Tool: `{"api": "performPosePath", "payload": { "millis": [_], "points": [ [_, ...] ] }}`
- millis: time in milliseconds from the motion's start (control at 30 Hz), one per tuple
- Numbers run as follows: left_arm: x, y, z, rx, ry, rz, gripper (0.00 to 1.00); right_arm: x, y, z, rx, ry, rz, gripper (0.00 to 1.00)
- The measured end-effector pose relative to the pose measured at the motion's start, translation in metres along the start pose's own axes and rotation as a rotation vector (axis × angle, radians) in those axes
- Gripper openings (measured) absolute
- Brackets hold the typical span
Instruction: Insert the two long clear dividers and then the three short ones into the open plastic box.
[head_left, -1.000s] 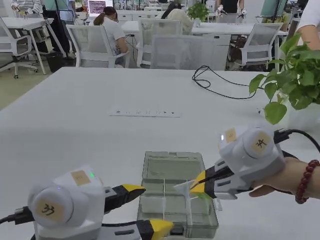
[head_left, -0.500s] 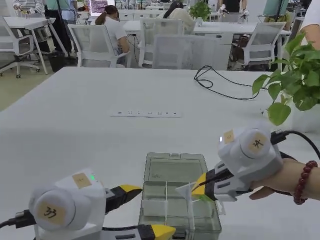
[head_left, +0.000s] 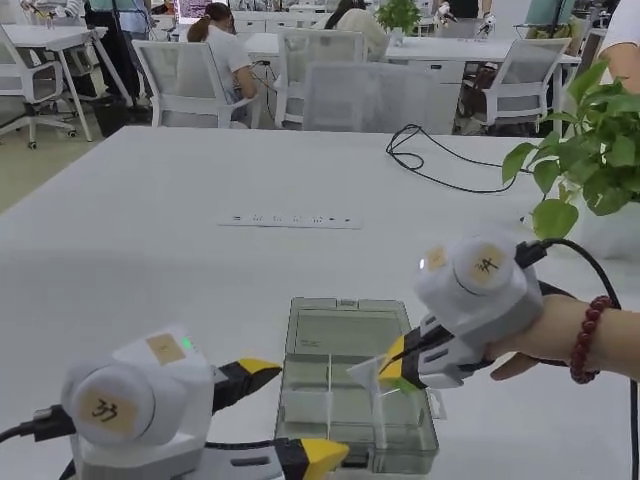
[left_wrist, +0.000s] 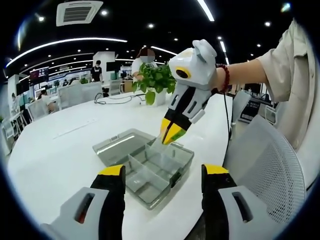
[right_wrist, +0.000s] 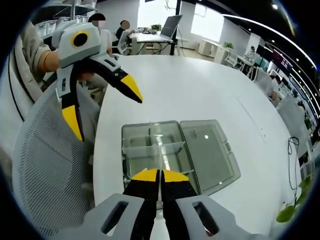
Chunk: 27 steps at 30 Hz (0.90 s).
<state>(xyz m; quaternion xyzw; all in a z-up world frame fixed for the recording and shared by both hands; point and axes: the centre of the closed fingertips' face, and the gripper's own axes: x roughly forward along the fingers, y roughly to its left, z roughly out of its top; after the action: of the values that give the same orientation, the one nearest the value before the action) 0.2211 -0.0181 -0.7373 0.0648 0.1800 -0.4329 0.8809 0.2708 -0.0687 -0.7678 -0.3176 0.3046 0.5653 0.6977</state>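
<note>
The box (head_left: 400, 440) sits open on the table (head_left: 200, 270) at six o'clock of the head view, its lid (head_left: 345, 330) laid flat at its twelve o'clock side. Inside we see at least two clear dividers standing and crossing, one lengthwise, one across. The plastic is too clear for us to count more.

The right gripper (head_left: 390, 365) comes in from three o'clock, its jaws pinched shut on a clear divider (head_left: 368, 375), held over the right half of the box. In its own view the right gripper (right_wrist: 160, 176) has its tips together, a thin clear edge running on from them toward twelve o'clock, down into the tray.

The left gripper (head_left: 310, 410) waits at seven o'clock, jaws spread wide and holding nothing; its own view shows the left gripper (left_wrist: 163, 172) with its tips well apart, the box between and beyond them.

We judge the task partly done: some dividers are seated, and this one is in hand but not yet pressed home. Whether it is long or short we cannot tell. What is left is to seat it in its slots and then fetch any others; we see no spare dividers lying on the table.
</note>
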Motion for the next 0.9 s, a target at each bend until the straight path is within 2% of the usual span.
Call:
{"api": "performPosePath", "payload": {
  "millis": [200,900],
  "points": [
    [-0.001,-0.001,-0.002,0.006,0.009,0.0,0.62,0.01,0.004,0.006,-0.072,0.032,0.008,0.02],
    [-0.004,0.0,-0.002,-0.002,0.003,0.011,0.64,0.021,0.009,0.009,-0.174,0.068,0.055,0.02]
  ]
}}
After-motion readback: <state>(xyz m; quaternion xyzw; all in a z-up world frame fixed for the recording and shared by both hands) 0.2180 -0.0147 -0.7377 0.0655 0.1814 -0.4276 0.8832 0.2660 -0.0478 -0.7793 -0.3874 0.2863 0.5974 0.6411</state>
